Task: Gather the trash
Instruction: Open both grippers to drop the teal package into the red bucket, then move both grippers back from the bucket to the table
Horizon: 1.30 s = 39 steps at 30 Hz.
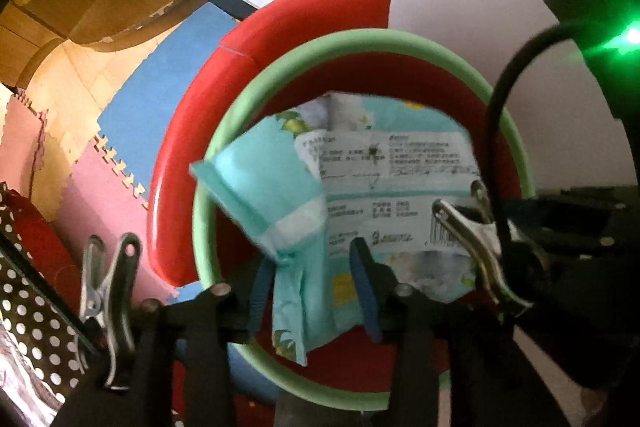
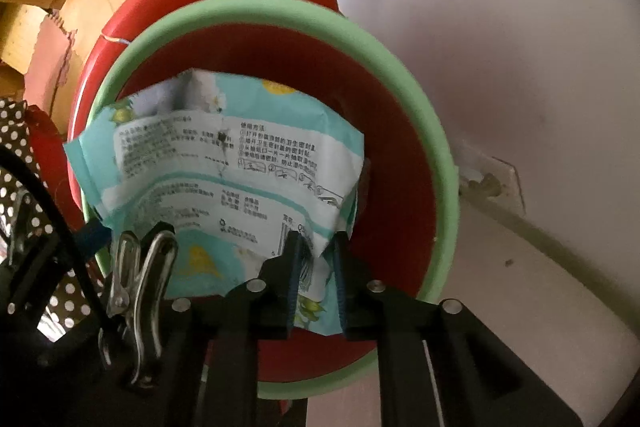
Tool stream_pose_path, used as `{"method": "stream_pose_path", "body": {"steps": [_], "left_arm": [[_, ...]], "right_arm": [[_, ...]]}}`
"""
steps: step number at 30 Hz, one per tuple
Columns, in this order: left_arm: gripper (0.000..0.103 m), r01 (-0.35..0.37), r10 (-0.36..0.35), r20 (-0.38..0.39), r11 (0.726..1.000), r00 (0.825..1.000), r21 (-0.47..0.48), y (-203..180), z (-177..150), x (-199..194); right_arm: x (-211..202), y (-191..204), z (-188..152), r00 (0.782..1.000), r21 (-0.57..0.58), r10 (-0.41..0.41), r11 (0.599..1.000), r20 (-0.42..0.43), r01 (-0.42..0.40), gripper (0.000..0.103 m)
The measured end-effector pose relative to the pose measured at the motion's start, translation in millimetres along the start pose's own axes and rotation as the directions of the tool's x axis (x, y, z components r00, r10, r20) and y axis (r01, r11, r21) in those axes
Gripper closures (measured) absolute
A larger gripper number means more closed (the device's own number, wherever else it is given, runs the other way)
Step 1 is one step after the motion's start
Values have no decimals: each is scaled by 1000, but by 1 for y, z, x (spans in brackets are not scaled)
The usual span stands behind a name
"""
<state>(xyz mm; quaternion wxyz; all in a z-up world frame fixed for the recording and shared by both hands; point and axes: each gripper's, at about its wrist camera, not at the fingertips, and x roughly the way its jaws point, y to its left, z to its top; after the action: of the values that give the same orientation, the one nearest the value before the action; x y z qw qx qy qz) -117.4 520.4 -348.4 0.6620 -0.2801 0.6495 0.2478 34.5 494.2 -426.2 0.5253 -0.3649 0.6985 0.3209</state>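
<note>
The wrapper (image 1: 360, 187) hides the bin's (image 1: 360, 41) bottom; its small print is blurred at 12 o'clock.

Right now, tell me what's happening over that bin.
A person working two handheld grippers is dropping a teal wet-wipe wrapper into a red bin with a green rim. The wrapper hangs spread over the bin's mouth. The left gripper stands open, one end of the wrapper loose between its pads. The right gripper has the other end between its nearly closed pads; whether they press it is unclear.
</note>
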Motion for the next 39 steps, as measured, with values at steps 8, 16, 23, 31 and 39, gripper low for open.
{"method": "stream_pose_path", "body": {"steps": [8, 16, 23, 31, 39], "left_arm": [[38, 20, -20, -13, 999, 1000, -25, 14, 2, -10], [33, 39, -40, -5, 999, 999, -24, 17, 4, -35], [33, 21, -20, 30, 1000, 999, -23, 15, 7, -78], [33, -11, 13, 116, 1000, 993, -23, 13, 3, -153], [33, -60, 62, 196, 998, 979, -16, 13, -2, -225]], "right_arm": [[-8, -21, 5, 999, 15, 40, 999, -5, -40, 60], [-34, -32, 0, 995, 55, 102, 993, 6, -102, 40], [-65, -23, -4, 982, 66, 178, 981, 66, -183, 39], [-126, -16, -22, 957, 74, 215, 970, 197, -233, 39], [-195, -8, -43, 895, 33, 300, 944, 330, -329, 39]]}}
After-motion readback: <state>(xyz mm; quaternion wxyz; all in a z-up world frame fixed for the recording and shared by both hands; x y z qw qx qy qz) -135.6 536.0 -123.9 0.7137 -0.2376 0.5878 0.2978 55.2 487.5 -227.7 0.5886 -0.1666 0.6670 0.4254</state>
